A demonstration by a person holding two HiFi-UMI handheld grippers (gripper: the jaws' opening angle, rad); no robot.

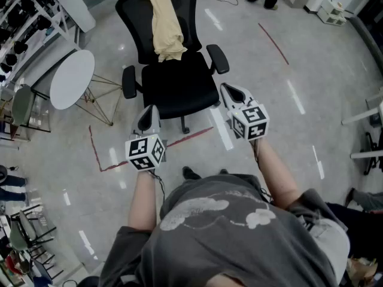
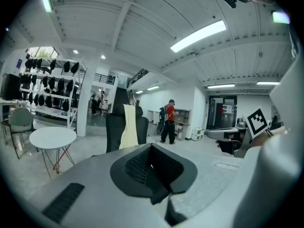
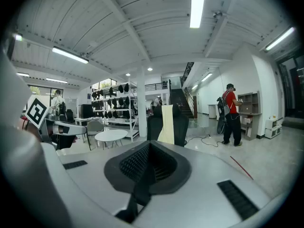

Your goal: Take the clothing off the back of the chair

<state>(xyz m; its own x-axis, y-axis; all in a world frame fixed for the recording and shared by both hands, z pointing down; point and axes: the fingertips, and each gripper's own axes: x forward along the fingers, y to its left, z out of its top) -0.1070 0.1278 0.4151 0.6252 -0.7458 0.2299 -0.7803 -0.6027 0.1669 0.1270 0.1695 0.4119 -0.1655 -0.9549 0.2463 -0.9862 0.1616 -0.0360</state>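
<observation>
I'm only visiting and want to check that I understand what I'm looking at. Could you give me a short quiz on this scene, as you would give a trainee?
1. True or false: the cream garment hangs over the back of the black chair.
2. In the head view, which of these stands to the left of the chair? A) a round white table B) a ladder C) a sofa
3. Fill in: the left tongs and the right tongs, both shut and short of the chair, hold ____.
Key: 1 true; 2 A; 3 nothing.
</observation>
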